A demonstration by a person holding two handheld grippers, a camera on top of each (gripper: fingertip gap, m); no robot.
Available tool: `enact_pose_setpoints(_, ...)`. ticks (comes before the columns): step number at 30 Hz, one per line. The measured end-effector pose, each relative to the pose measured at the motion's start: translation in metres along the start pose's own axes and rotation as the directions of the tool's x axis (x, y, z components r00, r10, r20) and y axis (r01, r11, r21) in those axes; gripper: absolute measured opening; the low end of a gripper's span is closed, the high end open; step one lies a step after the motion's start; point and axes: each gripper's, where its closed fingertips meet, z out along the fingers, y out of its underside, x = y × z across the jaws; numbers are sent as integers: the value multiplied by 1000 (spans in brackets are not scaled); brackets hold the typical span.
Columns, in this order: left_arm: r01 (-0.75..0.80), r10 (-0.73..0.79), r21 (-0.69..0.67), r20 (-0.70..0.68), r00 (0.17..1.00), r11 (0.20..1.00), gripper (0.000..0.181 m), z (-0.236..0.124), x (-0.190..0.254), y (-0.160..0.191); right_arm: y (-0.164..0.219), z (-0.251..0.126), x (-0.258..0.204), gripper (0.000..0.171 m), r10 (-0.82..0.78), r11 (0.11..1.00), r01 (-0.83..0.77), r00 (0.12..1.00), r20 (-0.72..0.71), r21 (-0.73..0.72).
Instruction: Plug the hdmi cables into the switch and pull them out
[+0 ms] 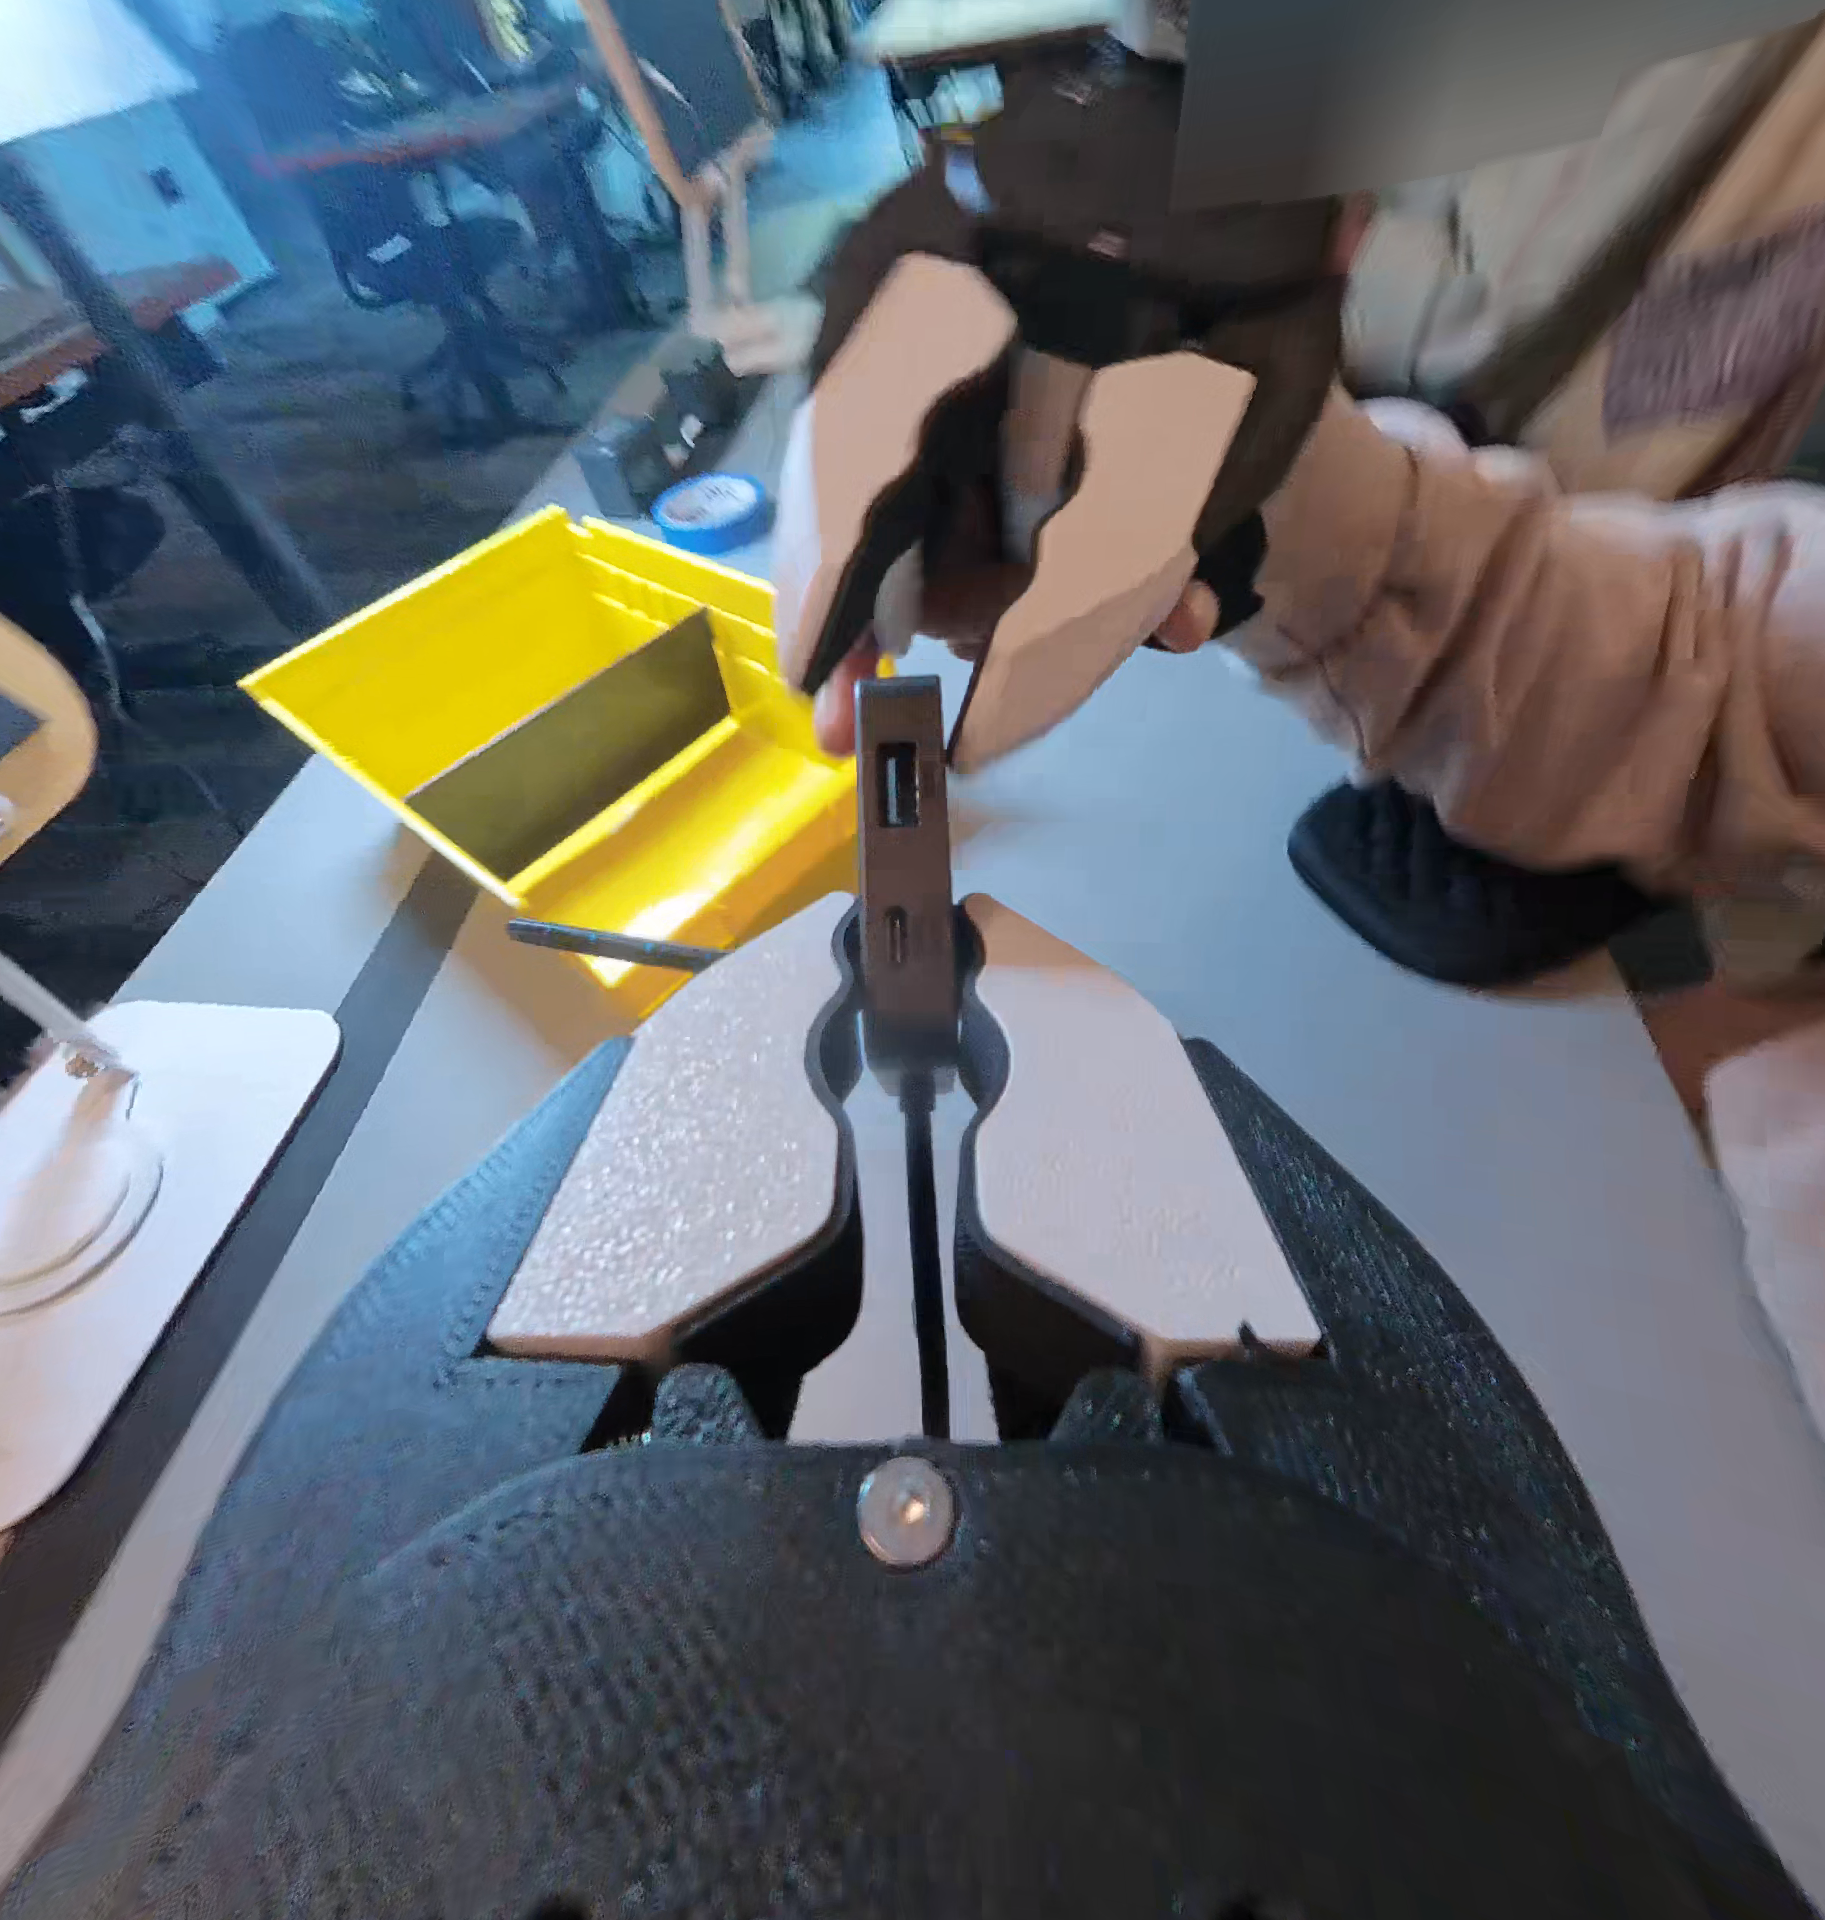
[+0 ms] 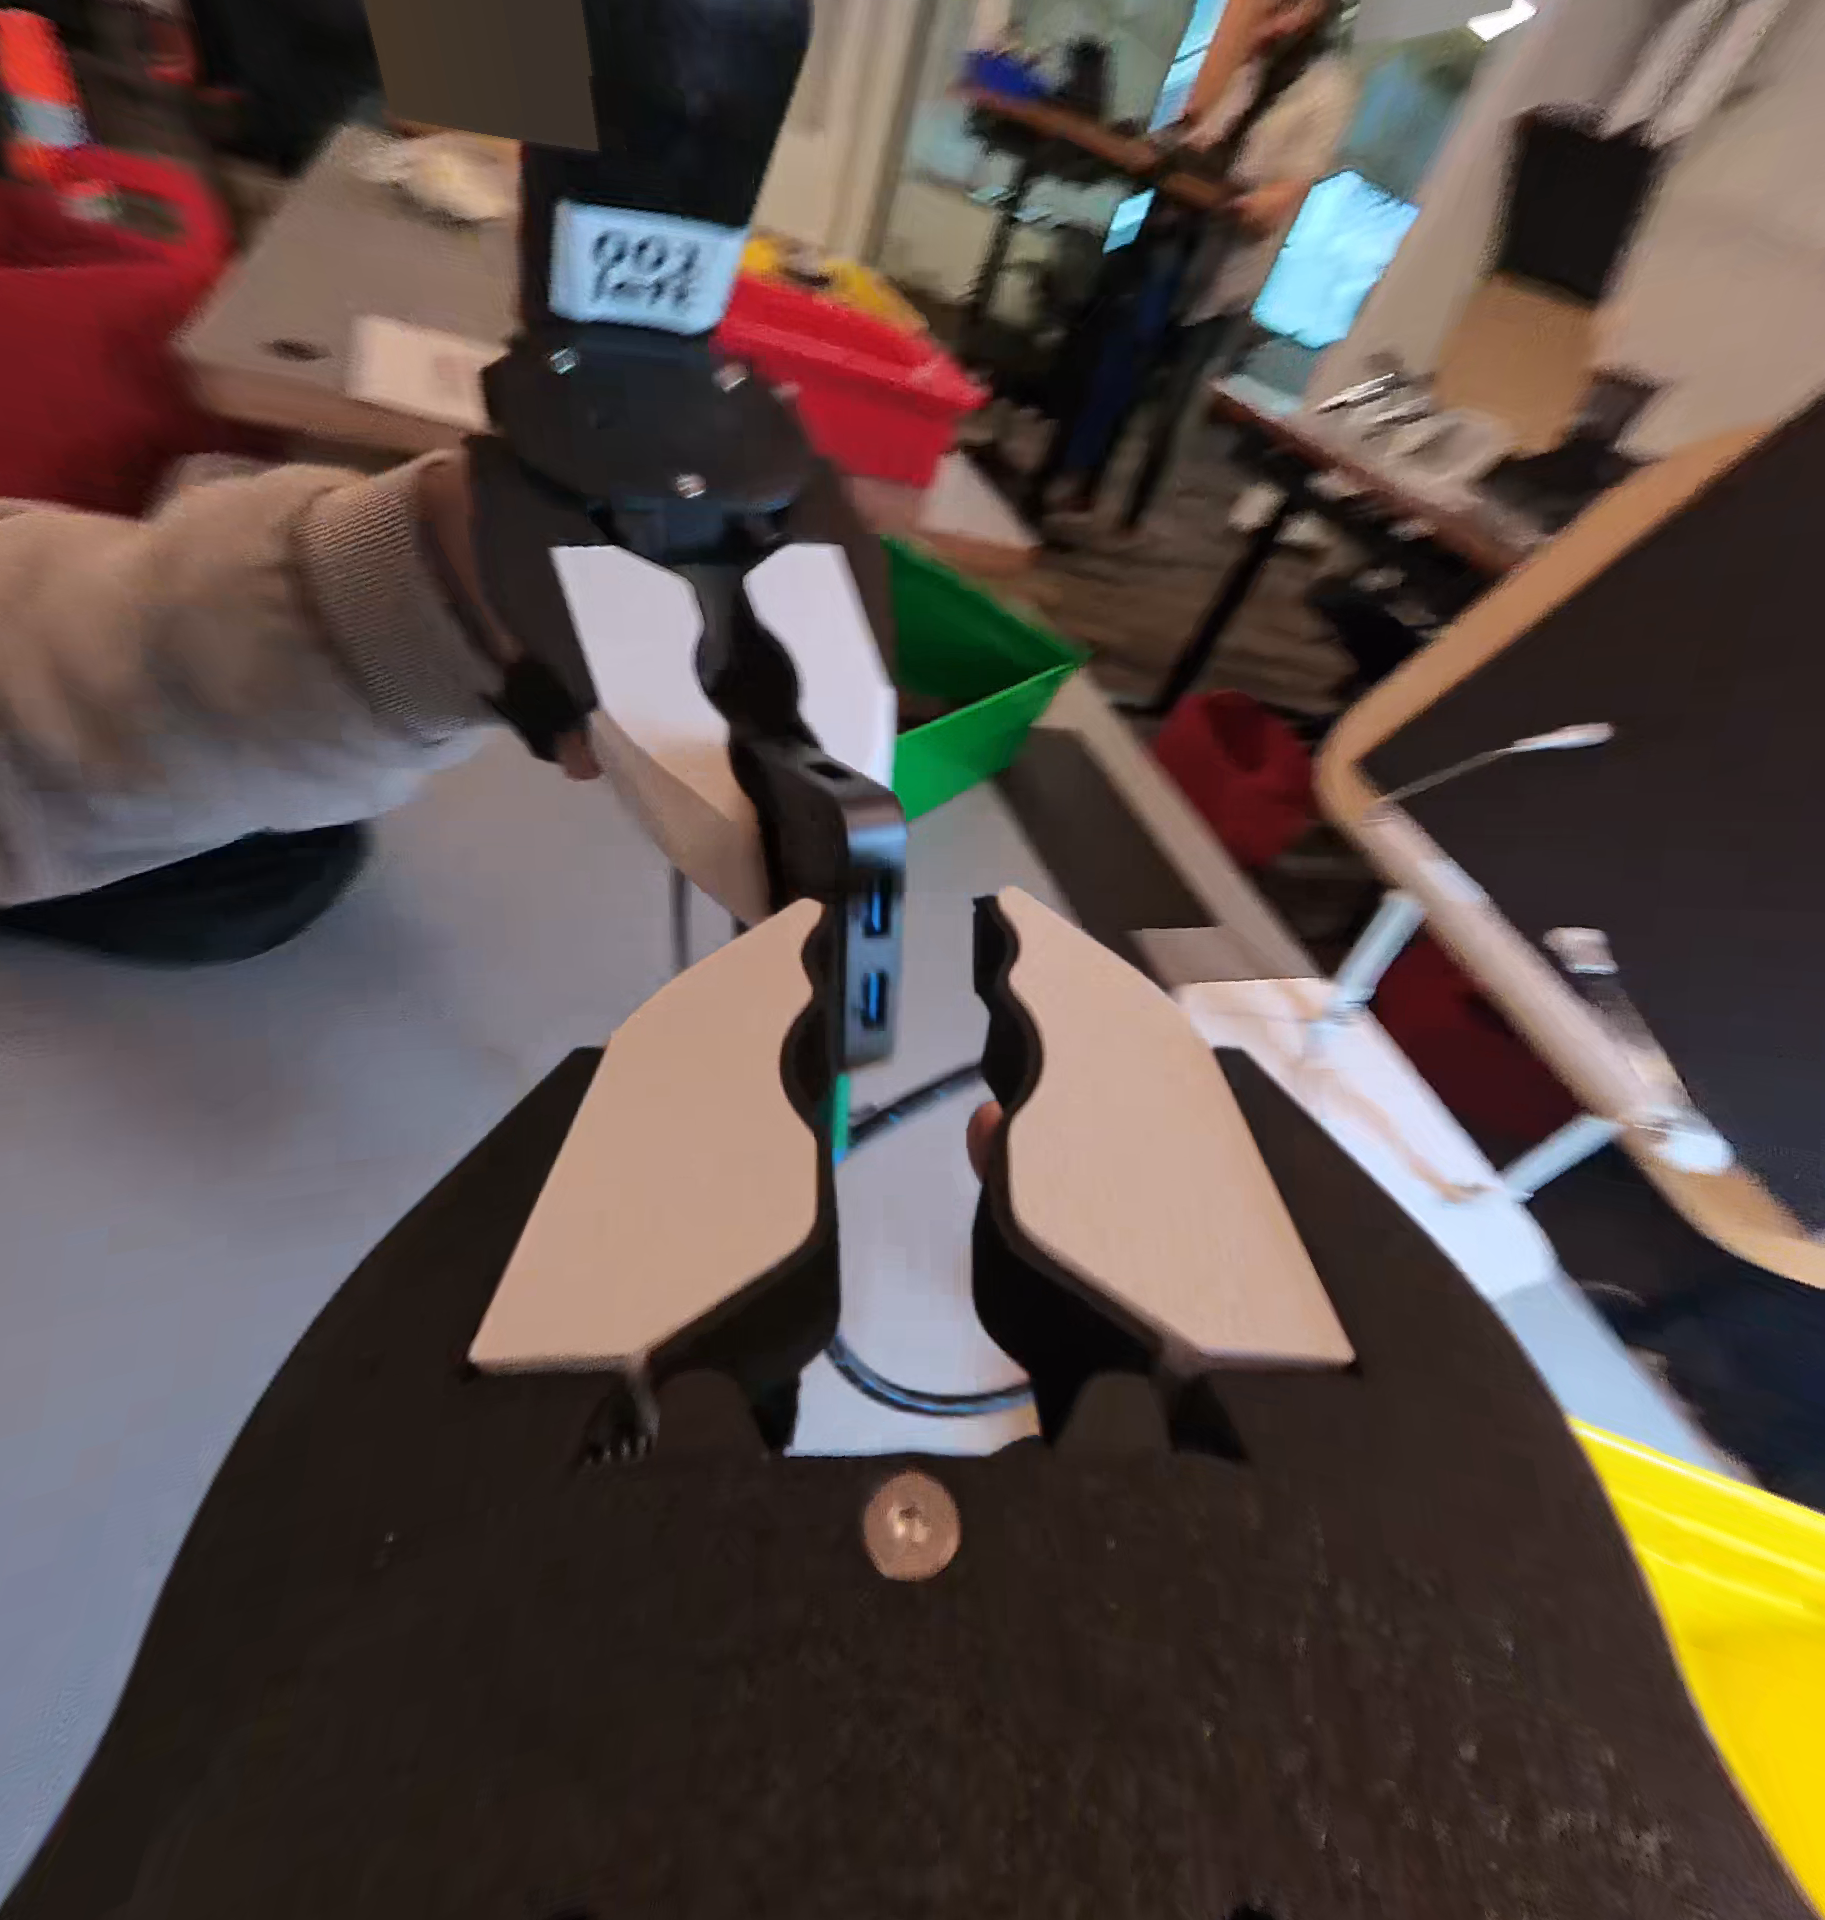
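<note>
The left gripper (image 1: 906,971) has its jaws clamped on the lower end of the switch (image 1: 903,862), a slim grey box held up off the table (image 1: 1251,1091). Its long axis runs straight out along the fingers, away from the camera, and a thin black cable (image 1: 923,1247) trails back from its near end between the pads.

The right gripper (image 2: 903,925) has its jaws parted with nothing between them. It faces the left one head-on: in the left wrist view its two fingertips sit on either side of the far end of the switch, just short of touching. From its own view, the switch stands close against its left finger (image 2: 679,1143), with the port side facing into the gap.

No HDMI plug is visible at the right jaws, so what they would carry in is unclear.

Beyond the switch, a yellow bin (image 1: 575,727) sits on the table.
</note>
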Motion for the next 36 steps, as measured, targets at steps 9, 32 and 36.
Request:
enact_pose_setpoints(9, 462, -502, 479, -51, 864, 747, 14, -58, -83, -22, 32, 2, 32, 36, -216, 961, 169, 953, -214, -217)
enact_pose_setpoints(32, -324, 248, 140, 393, 885, 936, 31, -90, -44, -42, -23, -49, 14, 3, 229, 941, -267, 955, 189, 208)
enact_pose_setpoints(36, -591, 534, -69, 524, 664, 803, 43, -76, -35, -52, -5, -39, -5, 3, 320, 925, -370, 881, 348, 87)
